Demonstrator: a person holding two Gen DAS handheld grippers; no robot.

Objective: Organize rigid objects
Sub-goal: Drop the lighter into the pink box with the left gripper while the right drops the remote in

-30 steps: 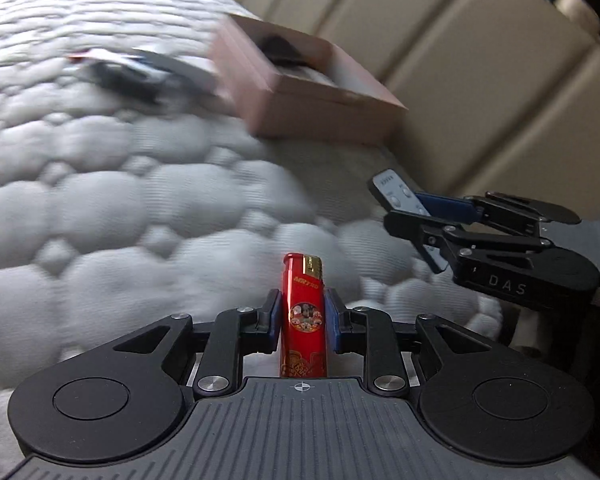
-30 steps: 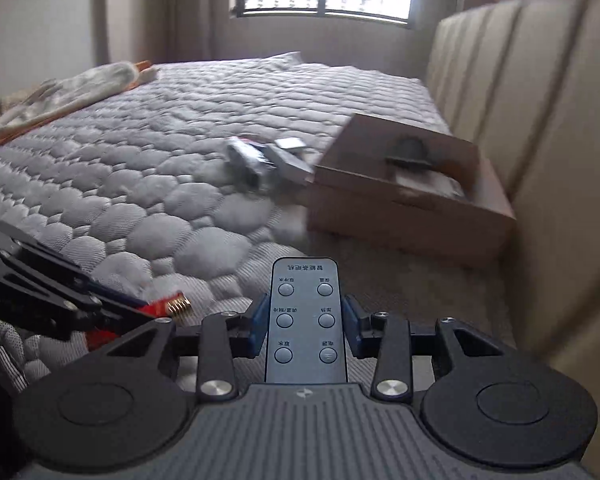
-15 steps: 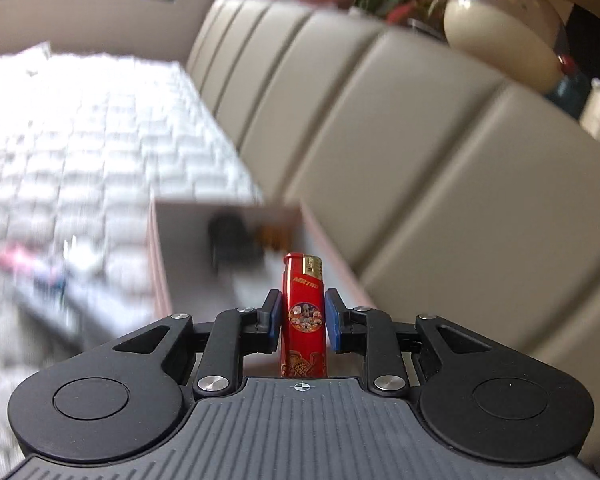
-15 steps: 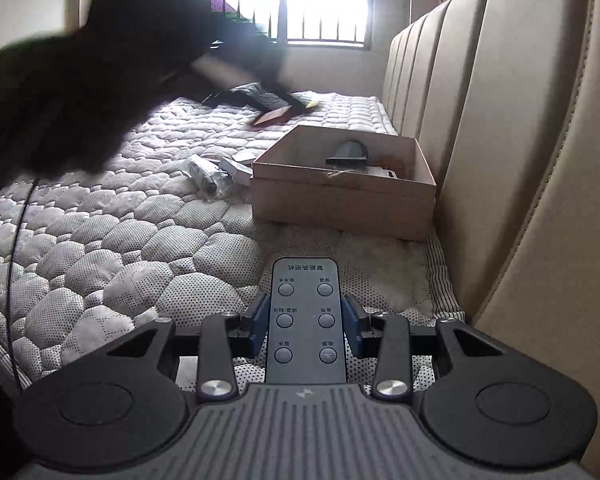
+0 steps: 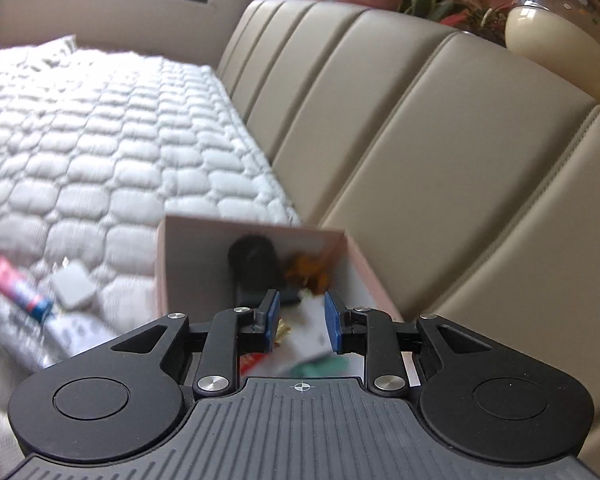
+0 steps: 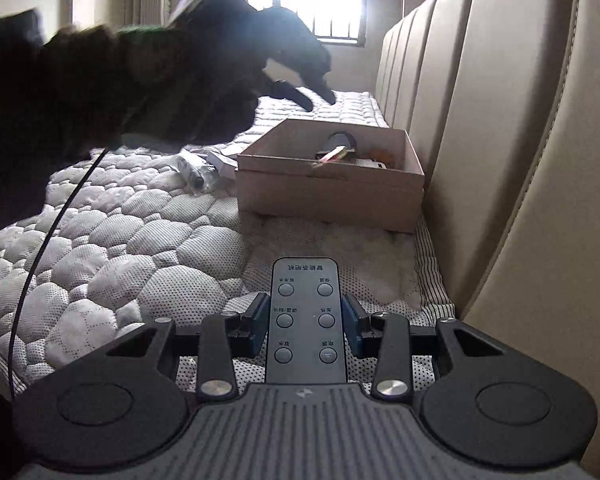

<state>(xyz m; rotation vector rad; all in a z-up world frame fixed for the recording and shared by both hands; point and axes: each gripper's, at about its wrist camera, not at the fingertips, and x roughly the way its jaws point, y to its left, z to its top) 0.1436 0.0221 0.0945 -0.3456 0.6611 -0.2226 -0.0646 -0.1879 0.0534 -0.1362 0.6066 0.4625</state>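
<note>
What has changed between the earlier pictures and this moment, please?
The left tool moved from the mattress over the cardboard box and opened, letting go of the red lighter, which now lies in the box. The right tool stays shut on the remote control, and the box keeps its place by the headboard.

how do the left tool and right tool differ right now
The left tool has its jaws apart with nothing between them; the right tool is clamped on a grey remote. The left tool hangs over the open pink box, where the red lighter lies; the right tool is short of the box, low above the quilted mattress. Both have black linkages and blue pads.
</note>
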